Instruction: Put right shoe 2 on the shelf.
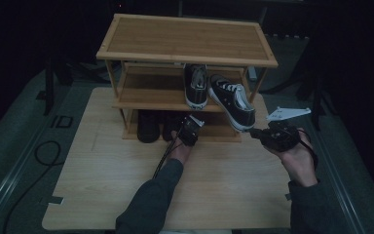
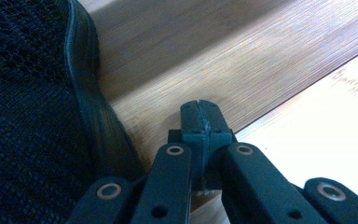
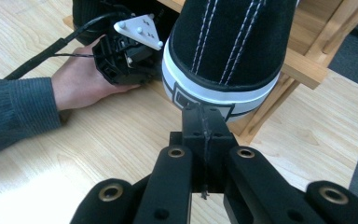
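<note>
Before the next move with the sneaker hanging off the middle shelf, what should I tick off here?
1. Right gripper jaws closed, at the heel of the overhanging sneaker: ok.
2. Heel actually pinched: cannot tell.
3. Sneaker fully on the middle shelf: not ok, heel juts past the edge.
4. Its partner sneaker seated on that shelf: ok.
5. Left gripper closed and empty beside the dark shoe on the bottom shelf: ok.

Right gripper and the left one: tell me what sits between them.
In the right gripper view, the heel of the black sneaker hangs off the rack, between the right gripper and the left gripper.
</note>
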Tool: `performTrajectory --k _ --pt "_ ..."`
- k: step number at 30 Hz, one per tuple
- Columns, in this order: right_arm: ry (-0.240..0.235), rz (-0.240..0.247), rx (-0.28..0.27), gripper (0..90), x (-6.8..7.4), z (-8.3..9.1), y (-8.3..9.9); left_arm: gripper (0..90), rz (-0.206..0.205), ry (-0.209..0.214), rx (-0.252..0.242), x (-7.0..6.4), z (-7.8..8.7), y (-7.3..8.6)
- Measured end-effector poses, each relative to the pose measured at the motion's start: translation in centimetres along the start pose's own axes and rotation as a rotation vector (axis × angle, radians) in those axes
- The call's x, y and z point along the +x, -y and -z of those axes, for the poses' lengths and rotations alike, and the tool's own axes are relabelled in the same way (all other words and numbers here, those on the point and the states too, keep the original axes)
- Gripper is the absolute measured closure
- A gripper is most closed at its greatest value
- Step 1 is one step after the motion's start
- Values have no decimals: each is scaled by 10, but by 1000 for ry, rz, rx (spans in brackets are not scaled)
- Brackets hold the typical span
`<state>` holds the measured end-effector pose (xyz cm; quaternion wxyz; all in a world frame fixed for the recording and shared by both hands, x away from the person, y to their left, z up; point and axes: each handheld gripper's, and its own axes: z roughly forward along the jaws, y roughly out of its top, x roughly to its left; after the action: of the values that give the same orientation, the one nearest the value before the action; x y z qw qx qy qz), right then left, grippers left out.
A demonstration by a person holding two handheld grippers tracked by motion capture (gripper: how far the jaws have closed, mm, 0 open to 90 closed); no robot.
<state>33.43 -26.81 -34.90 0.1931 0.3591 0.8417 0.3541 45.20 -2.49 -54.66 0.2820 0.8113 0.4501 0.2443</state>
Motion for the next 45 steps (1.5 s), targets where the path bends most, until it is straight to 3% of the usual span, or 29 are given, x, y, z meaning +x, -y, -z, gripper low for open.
performTrajectory --k 8,18,45 --pt "-26 17 -2 900 6 -7 -6 900 -1 0 -1 0 0 0" --pt "-22 10 -6 900 4 -14 -10 900 -4 1 1 0 0 0" --pt "-109 24 -39 900 20 -39 -30 900 2 -4 -9 0 0 1"
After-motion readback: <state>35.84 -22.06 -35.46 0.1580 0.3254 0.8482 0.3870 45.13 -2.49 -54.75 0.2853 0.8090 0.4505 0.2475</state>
